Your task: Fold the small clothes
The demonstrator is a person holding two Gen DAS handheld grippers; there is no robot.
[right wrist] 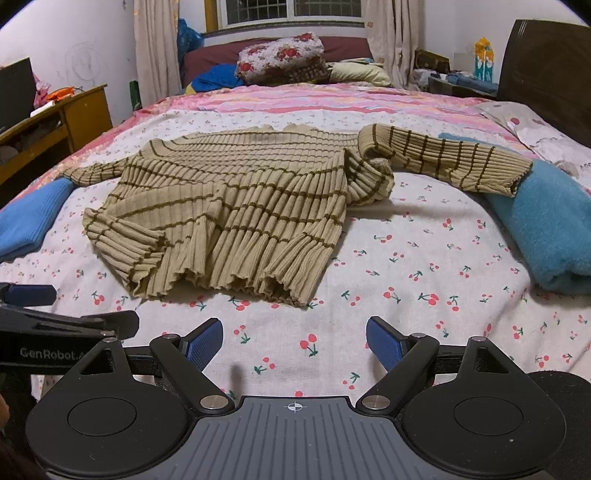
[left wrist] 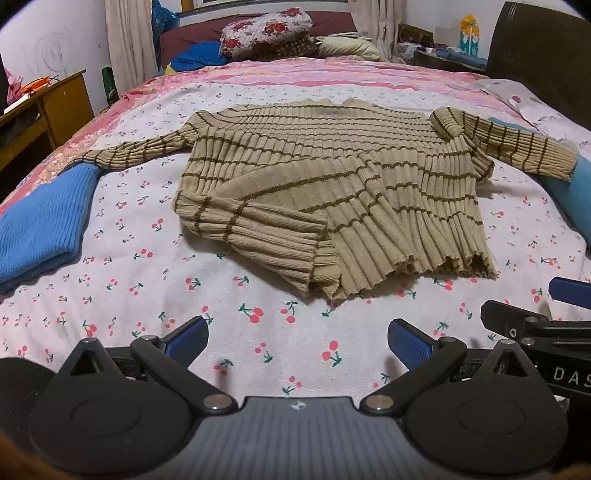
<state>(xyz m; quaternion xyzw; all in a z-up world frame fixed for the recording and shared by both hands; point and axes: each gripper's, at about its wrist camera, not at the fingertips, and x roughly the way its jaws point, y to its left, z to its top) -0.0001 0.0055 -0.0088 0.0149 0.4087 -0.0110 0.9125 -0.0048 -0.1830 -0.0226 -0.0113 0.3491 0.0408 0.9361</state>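
Left gripper (left wrist: 297,341), right gripper (right wrist: 294,343): fingers released over cherry-print bedsheet (right wrist: 406,258); striped sweater (right wrist: 229,206) beyond, wooden desk (right wrist: 74,110) left.

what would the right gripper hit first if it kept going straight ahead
Probably the near hem of the striped sweater. The right gripper is open, with only bare cherry-print sheet before the hem; its height above the bed is unclear.

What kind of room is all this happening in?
Most likely a home bedroom. A beige brown-striped ribbed sweater lies on a bed with a white cherry-print sheet; a floral red-and-white pillow sits at the far end below a curtained window.
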